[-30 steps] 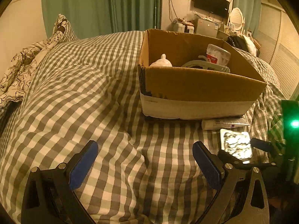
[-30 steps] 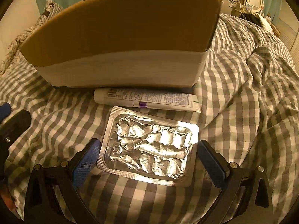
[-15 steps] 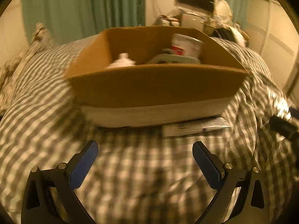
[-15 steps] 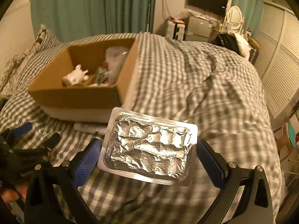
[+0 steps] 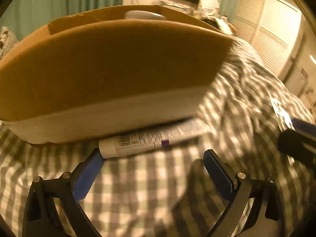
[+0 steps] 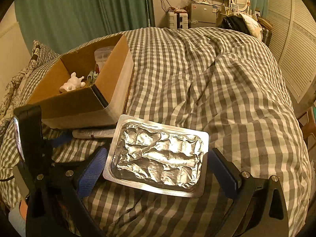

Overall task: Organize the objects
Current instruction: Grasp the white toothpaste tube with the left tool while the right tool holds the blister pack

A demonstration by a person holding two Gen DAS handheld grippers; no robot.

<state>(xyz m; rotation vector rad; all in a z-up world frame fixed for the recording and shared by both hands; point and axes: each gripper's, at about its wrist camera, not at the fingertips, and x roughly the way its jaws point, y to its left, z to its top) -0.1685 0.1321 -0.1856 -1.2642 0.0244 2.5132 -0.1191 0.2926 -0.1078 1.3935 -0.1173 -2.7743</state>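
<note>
- Low in the right wrist frame, the right gripper [image 6: 156, 167] is clenched on a silver foil pill pack [image 6: 158, 156], its blue pads pressing the pack's two short ends and holding it above the checked bedspread [image 6: 227, 90].
- Toward the upper left of that frame sits an open cardboard box [image 6: 83, 98], with a white figurine [image 6: 72, 83], a greenish metal object [image 6: 91, 78] and a clear plastic container [image 6: 102, 56] inside.
- At the foot of the box, left of the pack, a white tube [image 6: 92, 132] lies on the bedspread against the box's near wall.
- Along the left edge of that frame, the left gripper [image 6: 59, 141] reaches toward the tube.
- Across the bottom of the left wrist frame, the left gripper [image 5: 153, 156] is spread wide and holds nothing.
- Its left fingertip [image 5: 95, 159] is right at the capped end of the tube [image 5: 150, 141], which lies along the base of the box [image 5: 110, 75] filling the upper middle.
- At the right edge of this blurred frame, the right gripper [image 5: 298, 138] shows with a glint of the pack [image 5: 281, 111].
</note>
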